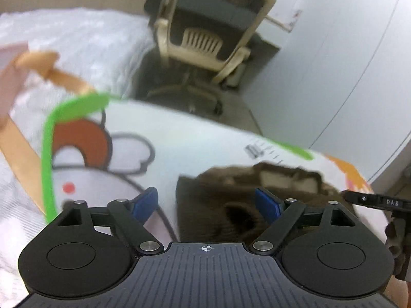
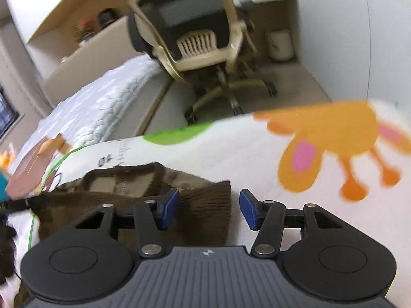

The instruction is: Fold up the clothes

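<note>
Closest to the lens in both views is the claw hardware itself. Left claw [image 1: 206, 204] has its blue pads spread wide, nothing between them, hovering over the left part of the brown garment [image 1: 246, 205]. Right claw [image 2: 209, 209] is spread too, empty, and sits over the garment's [image 2: 154, 200] right edge, with one pad above the cloth and the other above the bare sheet [image 2: 257, 154] just past it.

The garment looks like ribbed brown knit, bunched up with a pale label patch near its far side. It's lying on the white cartoon-print sheet, close to the sheet's far edge. Past that edge there's floor and an office chair [image 2: 200, 38]. Left of the garment there's a quilted white mattress [image 1: 77, 33]. Both frames are blurry, so the fine detail on the fabric is hard to make out.
</note>
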